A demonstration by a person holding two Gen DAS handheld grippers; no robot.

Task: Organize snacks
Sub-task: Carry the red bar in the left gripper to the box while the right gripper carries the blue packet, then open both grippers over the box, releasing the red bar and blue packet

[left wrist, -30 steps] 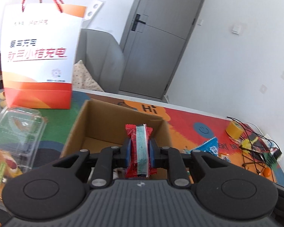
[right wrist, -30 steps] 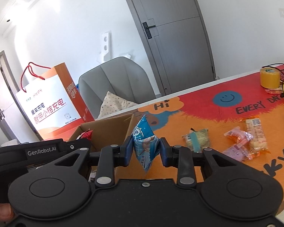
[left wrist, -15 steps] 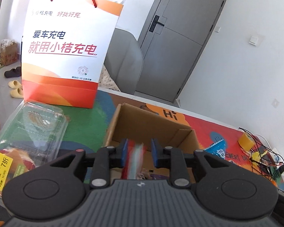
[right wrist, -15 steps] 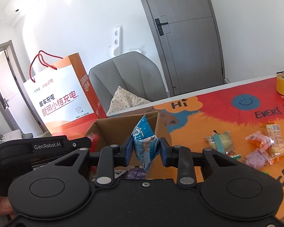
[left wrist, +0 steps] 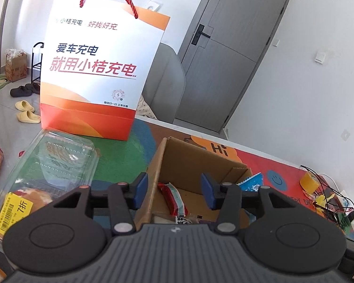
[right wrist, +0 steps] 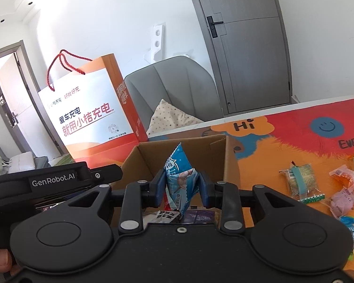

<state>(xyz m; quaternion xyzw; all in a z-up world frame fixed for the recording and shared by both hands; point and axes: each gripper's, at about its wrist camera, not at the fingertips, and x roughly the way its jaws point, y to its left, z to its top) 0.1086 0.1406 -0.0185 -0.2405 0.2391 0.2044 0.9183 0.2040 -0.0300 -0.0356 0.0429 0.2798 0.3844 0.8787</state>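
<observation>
Over the cardboard box point(left wrist: 191, 158) near the tabletop's far edge, the left gripper point(left wrist: 174, 189) is being held with jaws just opened and nothing pinched; the red snack packet point(left wrist: 173, 198) is lying inside the box. The blue snack packet point(right wrist: 180, 179) is being pinched by the right gripper point(right wrist: 181, 189).

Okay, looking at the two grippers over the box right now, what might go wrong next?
The right gripper pinches the blue packet near the cardboard box's near edge; released early, it may fall outside. The left gripper, jaws just opened, hangs beside the box wall above the red packet and might snag it.
</observation>
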